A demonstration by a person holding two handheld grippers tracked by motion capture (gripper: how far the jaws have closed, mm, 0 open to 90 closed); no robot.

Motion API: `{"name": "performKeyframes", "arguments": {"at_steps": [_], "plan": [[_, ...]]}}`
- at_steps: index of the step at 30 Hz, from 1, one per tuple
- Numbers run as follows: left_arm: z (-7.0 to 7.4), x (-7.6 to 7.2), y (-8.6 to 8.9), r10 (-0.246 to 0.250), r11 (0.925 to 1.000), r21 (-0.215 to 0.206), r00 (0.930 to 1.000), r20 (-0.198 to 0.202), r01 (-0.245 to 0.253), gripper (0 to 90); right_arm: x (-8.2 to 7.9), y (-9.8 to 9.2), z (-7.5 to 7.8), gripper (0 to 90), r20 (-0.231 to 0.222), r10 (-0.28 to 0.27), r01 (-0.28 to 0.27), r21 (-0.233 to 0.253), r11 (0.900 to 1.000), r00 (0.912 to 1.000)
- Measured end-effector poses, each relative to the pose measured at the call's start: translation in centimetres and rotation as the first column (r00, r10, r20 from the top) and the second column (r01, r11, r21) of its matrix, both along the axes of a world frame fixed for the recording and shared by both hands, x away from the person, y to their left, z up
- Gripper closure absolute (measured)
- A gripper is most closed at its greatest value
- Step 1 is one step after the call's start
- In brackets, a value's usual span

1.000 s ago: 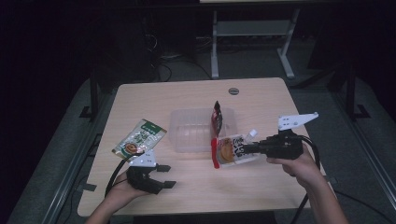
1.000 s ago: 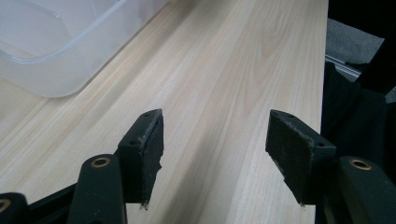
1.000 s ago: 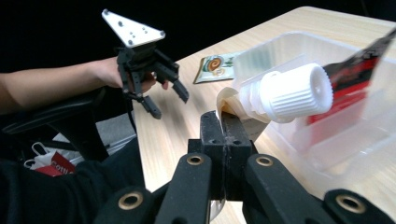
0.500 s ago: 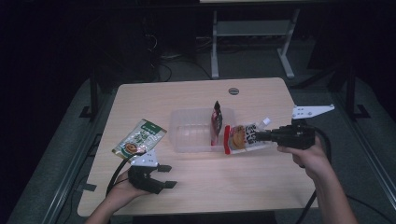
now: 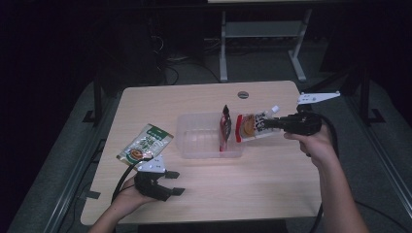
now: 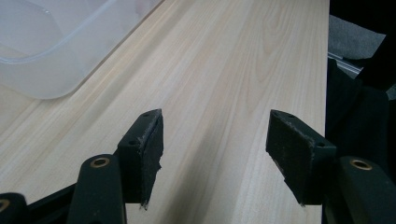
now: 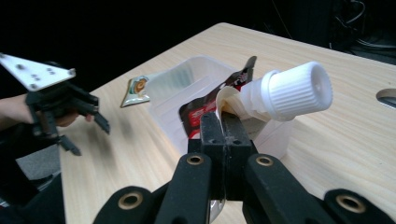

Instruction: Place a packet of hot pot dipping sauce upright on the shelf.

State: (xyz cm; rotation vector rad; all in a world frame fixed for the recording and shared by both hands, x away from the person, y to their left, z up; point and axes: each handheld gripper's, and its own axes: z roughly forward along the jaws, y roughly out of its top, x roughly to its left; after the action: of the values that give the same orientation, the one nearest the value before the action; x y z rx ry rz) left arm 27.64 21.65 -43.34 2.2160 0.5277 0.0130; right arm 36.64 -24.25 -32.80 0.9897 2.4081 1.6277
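Spouted pouch is pinched in the right gripper; the bin lies ahead, probably just below. Lower before releasing. Left gripper idles agape.

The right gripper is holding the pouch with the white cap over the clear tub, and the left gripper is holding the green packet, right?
Not quite. The left gripper is open and holds nothing; the green packet lies on the table beside it, as the high view shows. The right gripper does hold the pouch at the tub.
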Motion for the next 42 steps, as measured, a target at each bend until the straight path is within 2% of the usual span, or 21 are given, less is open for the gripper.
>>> {"name": "performKeyframes", "arguments": {"at_steps": [8, 17, 25, 33, 42], "plan": [[-0.1, 0.1, 0.0, -0.004, 1.0, 0.004, 1.0, 0.001, 0.004, 36.3, 0.5, 0.9, -0.5, 89.6, -0.008, -0.023, 0.023, -0.069, 0.997, 0.9997], [-0.2, 0.1, -0.3, -0.013, 0.9998, 0.014, 0.9999, 0.0, 0.013, 36.3, 0.6, 1.6, -0.7, 89.5, -0.002, -0.024, 0.023, -0.103, 0.994, 0.9997], [-0.2, 0.1, -0.3, -0.013, 0.9998, 0.014, 0.9999, -0.005, 0.013, 36.3, 0.5, 1.5, -0.6, 89.5, 0.001, -0.04, 0.039, -0.115, 0.993, 0.9992], [-0.3, 0.1, -0.4, -0.019, 0.9996, 0.022, 0.9998, -0.005, 0.019, 36.3, 0.7, 3.1, -1.0, 89.4, -0.006, -0.021, 0.02, -0.15, 0.988, 0.9998], [-0.3, 0.2, -0.4, -0.017, 0.9998, 0.014, 0.9998, -0.013, 0.017, 36.3, 1.7, 4.0, -1.5, 89.2, -0.018, -0.018, 0.016, -0.134, 0.991, 0.9997]]}}
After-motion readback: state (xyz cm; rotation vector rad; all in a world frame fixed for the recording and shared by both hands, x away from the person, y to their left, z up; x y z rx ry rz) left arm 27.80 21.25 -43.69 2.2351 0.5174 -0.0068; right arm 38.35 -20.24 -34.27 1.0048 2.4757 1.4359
